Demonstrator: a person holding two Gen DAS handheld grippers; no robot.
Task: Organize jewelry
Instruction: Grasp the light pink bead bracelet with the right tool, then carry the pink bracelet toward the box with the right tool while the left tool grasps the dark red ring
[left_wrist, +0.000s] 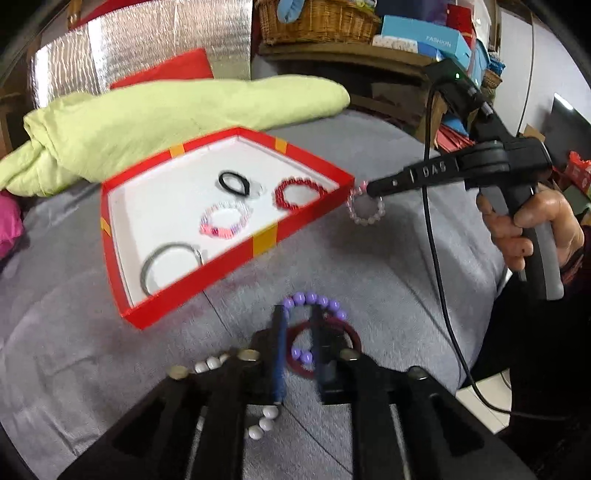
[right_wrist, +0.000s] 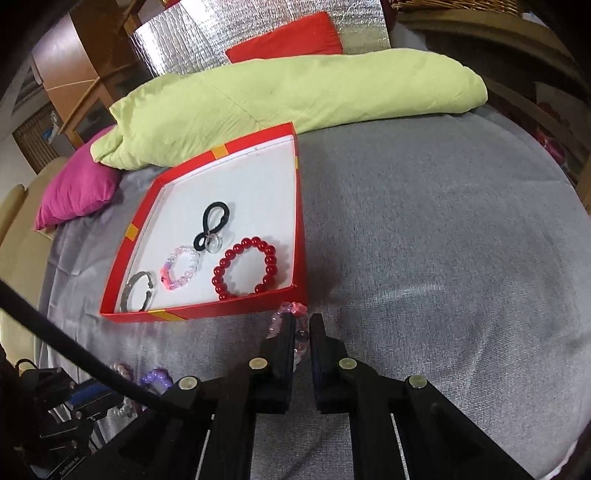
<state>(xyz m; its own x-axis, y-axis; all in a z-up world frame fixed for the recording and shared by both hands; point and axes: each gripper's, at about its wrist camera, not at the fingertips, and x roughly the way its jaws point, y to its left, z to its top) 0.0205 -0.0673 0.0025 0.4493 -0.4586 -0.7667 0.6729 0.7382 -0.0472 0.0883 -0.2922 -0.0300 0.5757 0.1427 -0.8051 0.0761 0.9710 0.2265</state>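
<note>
Right gripper, clamped on a pale pink beaded bracelet, is hanging it just short of the red cardboard tray's near corner.

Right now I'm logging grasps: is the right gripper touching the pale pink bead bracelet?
Touching. In the left wrist view the right gripper pinches the pale pink bead bracelet, which dangles from its closed tip.
</note>
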